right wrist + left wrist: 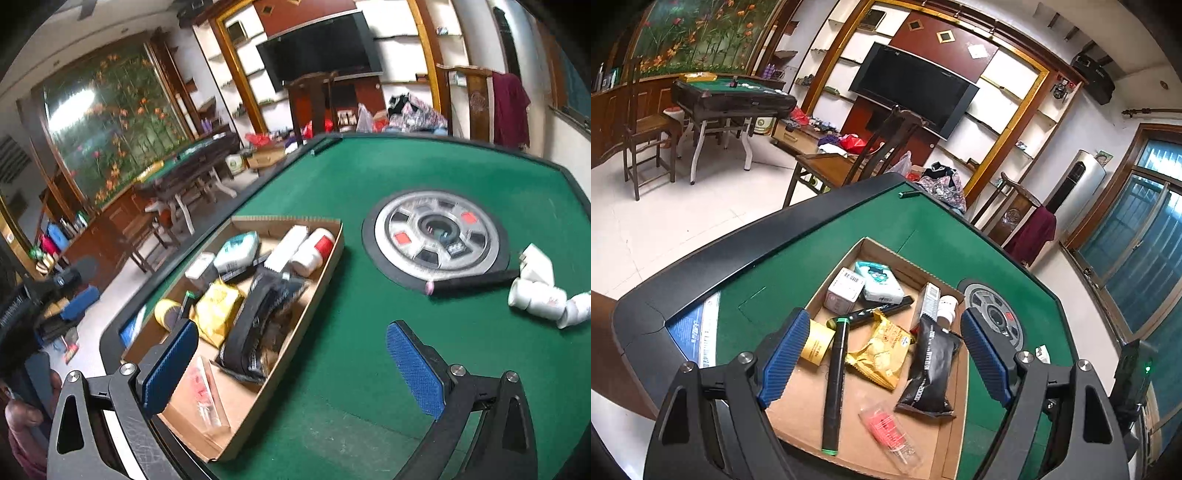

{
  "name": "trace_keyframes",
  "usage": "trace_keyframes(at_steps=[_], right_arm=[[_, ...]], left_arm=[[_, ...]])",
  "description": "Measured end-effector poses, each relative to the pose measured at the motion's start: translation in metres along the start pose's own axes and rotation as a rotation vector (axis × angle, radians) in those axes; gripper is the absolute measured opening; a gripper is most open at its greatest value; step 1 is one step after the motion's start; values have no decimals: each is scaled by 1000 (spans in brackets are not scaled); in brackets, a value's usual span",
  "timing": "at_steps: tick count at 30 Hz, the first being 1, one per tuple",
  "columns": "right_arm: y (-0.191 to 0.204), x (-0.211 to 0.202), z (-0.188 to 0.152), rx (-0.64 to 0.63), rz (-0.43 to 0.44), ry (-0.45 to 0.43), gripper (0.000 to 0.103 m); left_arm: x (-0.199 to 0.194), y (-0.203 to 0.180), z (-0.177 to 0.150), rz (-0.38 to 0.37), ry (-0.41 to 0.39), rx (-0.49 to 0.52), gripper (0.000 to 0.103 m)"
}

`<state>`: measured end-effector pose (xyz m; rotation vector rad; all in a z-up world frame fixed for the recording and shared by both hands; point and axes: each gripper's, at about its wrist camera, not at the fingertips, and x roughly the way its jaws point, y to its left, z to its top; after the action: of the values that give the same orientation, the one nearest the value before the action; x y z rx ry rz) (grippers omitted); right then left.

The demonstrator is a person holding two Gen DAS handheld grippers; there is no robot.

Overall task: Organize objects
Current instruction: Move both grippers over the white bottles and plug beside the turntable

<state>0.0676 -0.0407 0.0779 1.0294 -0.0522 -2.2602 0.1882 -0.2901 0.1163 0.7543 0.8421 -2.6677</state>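
Observation:
A shallow cardboard box point(925, 445) point(325, 273) lies on the green table and holds several items: a long black marker point(834, 384), a yellow snack packet point(881, 349) point(218, 310), a black pouch point(929, 369) point(258, 332), a clear packet with red contents point(892, 435) point(201, 393), a white bottle point(947, 308) point(314, 251) and a tissue pack point(881, 280). My left gripper point(882, 363) hovers over the box, open, nothing between its blue pads. My right gripper point(291, 363) is open above the box's right edge. Loose white bottles point(543, 299) and a dark marker point(476, 280) lie on the felt to the right.
A round grey dial plate point(436, 236) point(995, 315) is set into the table's middle. The table has a raised black rim point(720, 254). Wooden chairs point(886, 147), a second game table point(731, 99) and a television point(912, 85) stand beyond.

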Motion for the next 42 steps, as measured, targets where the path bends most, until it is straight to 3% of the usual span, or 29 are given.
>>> trace_keyframes(at_steps=[7, 13, 24, 33, 42], right_arm=[[12, 1, -1, 3, 35, -5, 103], [36, 20, -4, -36, 63, 43, 103], [18, 28, 3, 4, 56, 42, 103], [-61, -5, 13, 89, -50, -30, 103], [-203, -85, 15, 327, -314, -195, 103]], left_arm=[[1, 17, 5, 4, -1, -19, 83], [7, 31, 4, -3, 19, -39, 83], [30, 33, 3, 15, 41, -56, 83], [54, -22, -2, -21, 91, 38, 83], [111, -166, -32, -198, 263, 261, 83]])
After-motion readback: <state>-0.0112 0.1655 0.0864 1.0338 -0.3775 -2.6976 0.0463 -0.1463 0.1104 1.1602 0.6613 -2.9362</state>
